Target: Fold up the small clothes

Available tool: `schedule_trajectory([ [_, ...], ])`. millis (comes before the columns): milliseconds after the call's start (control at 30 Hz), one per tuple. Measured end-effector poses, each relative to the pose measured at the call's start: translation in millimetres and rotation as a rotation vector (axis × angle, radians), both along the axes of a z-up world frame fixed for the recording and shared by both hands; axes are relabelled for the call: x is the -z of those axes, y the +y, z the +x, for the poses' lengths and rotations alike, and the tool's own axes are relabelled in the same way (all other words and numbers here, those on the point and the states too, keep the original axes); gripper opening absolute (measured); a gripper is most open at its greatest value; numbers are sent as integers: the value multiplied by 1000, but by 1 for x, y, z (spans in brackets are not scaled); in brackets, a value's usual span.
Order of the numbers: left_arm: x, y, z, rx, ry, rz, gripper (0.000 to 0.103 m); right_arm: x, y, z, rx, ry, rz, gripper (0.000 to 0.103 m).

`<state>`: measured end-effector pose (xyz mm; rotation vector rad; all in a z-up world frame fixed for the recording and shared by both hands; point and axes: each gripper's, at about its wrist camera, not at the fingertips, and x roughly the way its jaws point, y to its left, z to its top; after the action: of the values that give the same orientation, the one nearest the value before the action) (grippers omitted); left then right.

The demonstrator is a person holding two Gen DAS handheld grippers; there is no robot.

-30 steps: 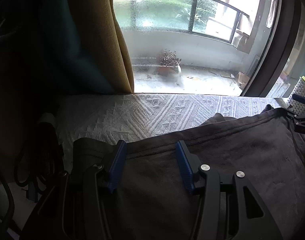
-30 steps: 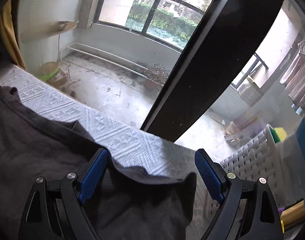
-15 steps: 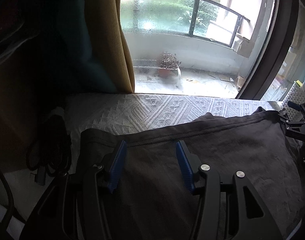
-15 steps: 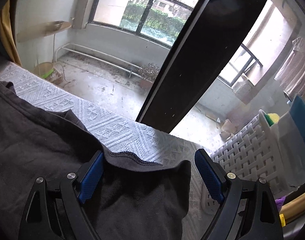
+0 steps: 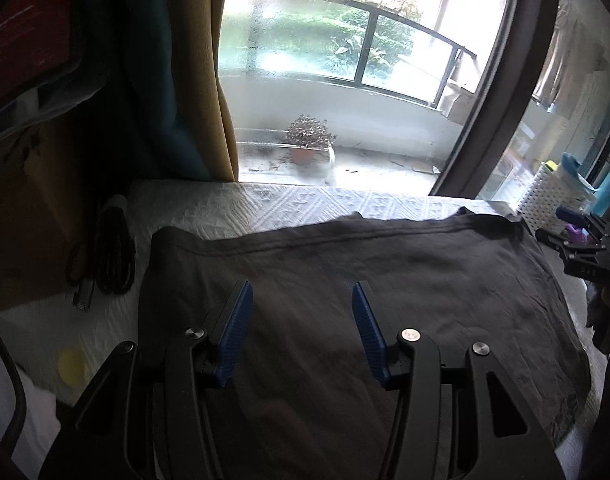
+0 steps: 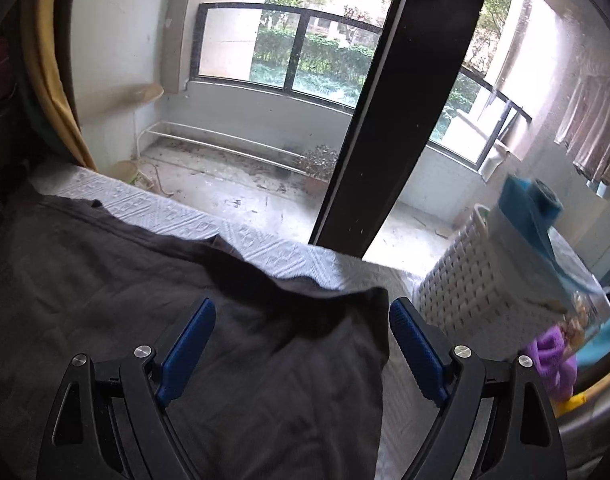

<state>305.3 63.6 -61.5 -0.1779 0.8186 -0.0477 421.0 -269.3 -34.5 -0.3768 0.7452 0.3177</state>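
A dark grey garment (image 5: 385,280) is lying spread flat on a white textured cloth (image 5: 297,206) covering the tabletop, its hemmed far edge running just short of the window side. The left gripper (image 5: 299,312) is hovering over the garment's left portion with its blue pads standing partly apart and nothing caught between them. The right gripper (image 6: 303,332) is sitting over the garment's right corner with its pads spread wide; the cloth is lying between them, apparently untouched, though contact underneath is hard to judge. A white woven basket (image 6: 465,280) is standing just beside that corner, holding blue and purple items. A coiled black cable (image 5: 113,256) is resting near the garment's left edge. A yellow curtain (image 5: 201,68) is hanging at the window.
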Motion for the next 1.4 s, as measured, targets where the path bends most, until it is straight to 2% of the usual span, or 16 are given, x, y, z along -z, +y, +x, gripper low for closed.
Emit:
schedule_trajectory([
  [333, -8, -10, -48, 8, -34, -11, 52, 5, -9, -61, 7, 9, -8, 90],
  [767, -8, -23, -98, 31, -46, -3, 52, 5, -33, -115, 44, 19, 35, 90],
  [1033, -7, -31, -118, 34, -46, -1, 52, 12, -59, -145, 103, 43, 89, 90],
  [1400, -5, -37, -144, 34, -40, 24, 52, 30, -116, -177, 247, 104, 193, 90],
])
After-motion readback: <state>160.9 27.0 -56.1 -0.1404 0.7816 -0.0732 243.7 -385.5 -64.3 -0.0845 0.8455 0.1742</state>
